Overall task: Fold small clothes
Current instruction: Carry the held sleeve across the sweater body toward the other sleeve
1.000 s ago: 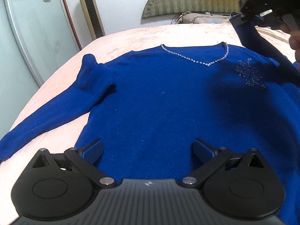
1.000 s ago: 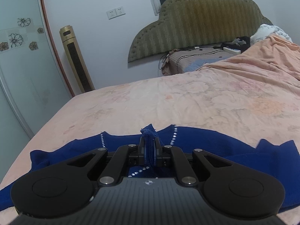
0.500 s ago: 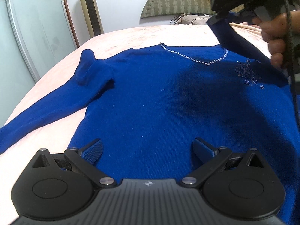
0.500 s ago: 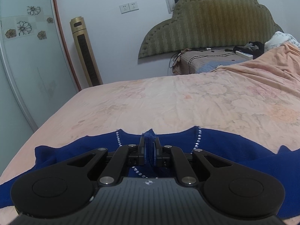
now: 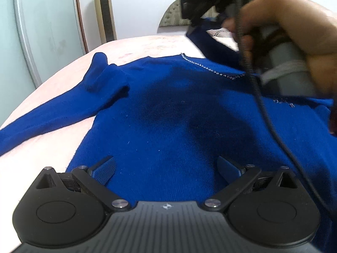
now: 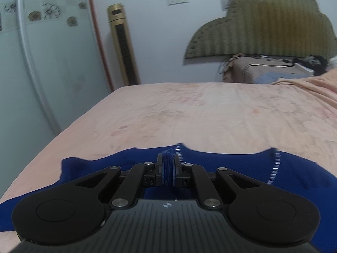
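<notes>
A royal-blue sweater [image 5: 168, 122] with a beaded V neckline [image 5: 208, 69] lies spread face up on the pink bed. Its left sleeve [image 5: 42, 122] stretches out to the left, with a small fold at the shoulder. My left gripper [image 5: 166, 166] stands open low over the sweater's lower body, nothing between its fingers. My right gripper [image 6: 167, 165] is shut on the cuff of the other sleeve [image 5: 212, 46] and holds it lifted over the chest, near the neckline [image 6: 276, 164]. A person's hand [image 5: 294, 33] holds that gripper at the upper right of the left wrist view.
The pink bedsheet [image 6: 210, 113] extends far beyond the sweater. A gold tower fan [image 6: 123, 46] stands by the wall past the bed's end, with a glass door [image 6: 42, 63] on the left. A padded headboard [image 6: 263, 25] and a low bedside bench [image 6: 269, 69] are at the right.
The right gripper has carried the lifted sleeve leftward across the sweater's chest, and its hand now fills the upper right of the left wrist view. The left gripper stays open in place.
</notes>
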`<state>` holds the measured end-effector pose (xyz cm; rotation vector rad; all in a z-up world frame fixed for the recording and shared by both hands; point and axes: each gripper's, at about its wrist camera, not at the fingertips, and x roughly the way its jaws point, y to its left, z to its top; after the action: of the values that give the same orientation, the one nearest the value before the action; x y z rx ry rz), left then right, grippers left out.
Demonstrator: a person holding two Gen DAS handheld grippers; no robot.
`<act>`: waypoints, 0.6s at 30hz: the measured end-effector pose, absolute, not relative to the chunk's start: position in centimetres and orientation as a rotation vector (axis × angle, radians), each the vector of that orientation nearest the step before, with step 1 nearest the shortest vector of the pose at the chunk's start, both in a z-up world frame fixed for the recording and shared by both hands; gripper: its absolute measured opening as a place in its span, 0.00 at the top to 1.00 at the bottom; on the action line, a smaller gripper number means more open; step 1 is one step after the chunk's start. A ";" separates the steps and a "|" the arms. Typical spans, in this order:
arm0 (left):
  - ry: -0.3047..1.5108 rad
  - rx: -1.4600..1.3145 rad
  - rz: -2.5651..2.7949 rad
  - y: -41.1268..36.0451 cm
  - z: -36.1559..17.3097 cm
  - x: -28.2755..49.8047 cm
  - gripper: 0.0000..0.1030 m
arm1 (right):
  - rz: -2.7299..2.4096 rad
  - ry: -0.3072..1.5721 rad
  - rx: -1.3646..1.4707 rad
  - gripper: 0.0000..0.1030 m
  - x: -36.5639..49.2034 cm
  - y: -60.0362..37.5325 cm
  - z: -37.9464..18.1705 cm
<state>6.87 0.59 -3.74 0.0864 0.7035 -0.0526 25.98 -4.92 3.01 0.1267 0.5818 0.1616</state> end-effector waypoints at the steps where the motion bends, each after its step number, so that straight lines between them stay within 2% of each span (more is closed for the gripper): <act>1: 0.703 0.083 -0.053 0.6 -3.8 6.9 0.00 | 0.178 0.591 0.135 0.88 26.2 -4.6 2.9; 18: 0.700 0.070 -0.056 0.9 -4.0 7.0 0.00 | 0.399 0.679 0.233 0.88 28.6 -0.6 1.0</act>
<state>7.02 0.85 -3.96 0.0696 0.7002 -0.0556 28.61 -0.63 1.00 0.2326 0.6791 0.3994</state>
